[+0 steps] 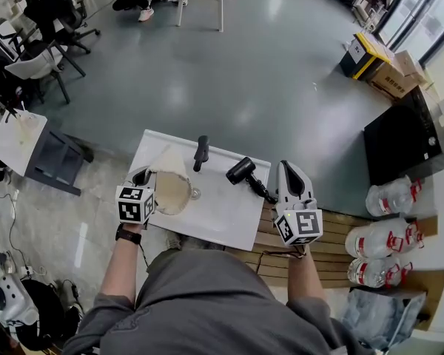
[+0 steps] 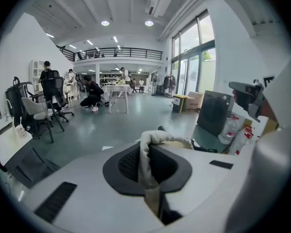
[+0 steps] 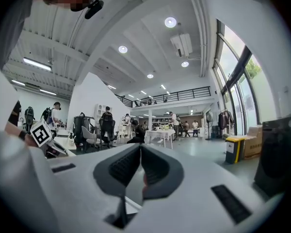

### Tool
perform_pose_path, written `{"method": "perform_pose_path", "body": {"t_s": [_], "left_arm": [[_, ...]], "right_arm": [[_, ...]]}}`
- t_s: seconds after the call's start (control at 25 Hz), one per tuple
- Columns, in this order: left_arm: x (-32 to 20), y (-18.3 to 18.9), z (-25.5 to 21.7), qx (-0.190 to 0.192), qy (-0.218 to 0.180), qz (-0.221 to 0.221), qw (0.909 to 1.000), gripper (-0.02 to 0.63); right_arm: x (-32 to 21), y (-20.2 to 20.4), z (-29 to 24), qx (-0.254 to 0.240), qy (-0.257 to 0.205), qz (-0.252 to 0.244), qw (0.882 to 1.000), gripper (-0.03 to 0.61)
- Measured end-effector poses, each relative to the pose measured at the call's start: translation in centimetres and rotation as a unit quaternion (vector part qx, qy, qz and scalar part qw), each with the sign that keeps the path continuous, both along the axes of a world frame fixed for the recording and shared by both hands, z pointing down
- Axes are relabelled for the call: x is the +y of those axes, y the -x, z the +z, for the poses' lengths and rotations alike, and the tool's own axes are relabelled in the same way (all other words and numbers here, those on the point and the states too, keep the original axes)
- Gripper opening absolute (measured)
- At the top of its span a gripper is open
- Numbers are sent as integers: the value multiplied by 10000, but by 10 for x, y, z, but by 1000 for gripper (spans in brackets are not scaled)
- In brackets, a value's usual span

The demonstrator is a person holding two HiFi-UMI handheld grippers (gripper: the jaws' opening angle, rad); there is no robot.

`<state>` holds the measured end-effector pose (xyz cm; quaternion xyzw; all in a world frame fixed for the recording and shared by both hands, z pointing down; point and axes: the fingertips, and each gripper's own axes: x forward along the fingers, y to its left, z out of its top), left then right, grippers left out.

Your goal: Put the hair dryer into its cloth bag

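Hair dryer point(image 1: 242, 171) lies between left fingers point(image 2: 128, 164) (pinching cloth bag point(image 1: 170, 189)) and closed right fingers point(image 3: 121, 166).

White table point(image 1: 229, 220): hair dryer point(image 1: 241, 171), black piece point(image 1: 200, 152) on top

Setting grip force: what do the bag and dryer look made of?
The bag: looks like soft beige cloth, matte; it bunches into a limp fold where the left gripper's jaws are shut on it. The dryer: likely hard plastic, black, with a rigid outline; too small to judge its gloss.
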<state>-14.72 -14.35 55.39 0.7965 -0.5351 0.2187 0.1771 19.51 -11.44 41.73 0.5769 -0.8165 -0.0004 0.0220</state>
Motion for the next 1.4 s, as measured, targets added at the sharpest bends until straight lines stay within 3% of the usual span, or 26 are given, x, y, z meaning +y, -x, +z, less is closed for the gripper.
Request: {"method": "perform_pose_path", "body": {"t_s": [0.12, 0.2, 0.32, 0.56, 0.8, 1.08, 1.4], "left_arm": [[-1, 1, -1, 11, 9, -14, 10000, 6], [-1, 1, -1, 7, 12, -29, 10000, 6], [-1, 3, -1, -1, 19, -52, 10000, 6], [0, 4, 2, -1, 75, -117, 9999, 6], [-2, 4, 4, -24, 135, -154, 9998, 6], [-3, 2, 7, -72, 212, -231, 9995, 6], [-1, 9, 7, -162, 323, -409, 9985, 6]], "right_arm": [[-2, 9, 0, -189, 59, -353, 9992, 88], [-3, 17, 3, -242, 120, -629, 9977, 188], [-5, 25, 10, -136, 223, -882, 9958, 240], [-14, 26, 42, 307, 479, -1018, 9932, 241], [-30, 24, 104, 887, 1024, -1198, 9835, 241], [-41, 9, 200, 1361, 1941, -1392, 9615, 241], [-48, -1, 288, 1818, 2825, -1632, 9276, 241]]}}
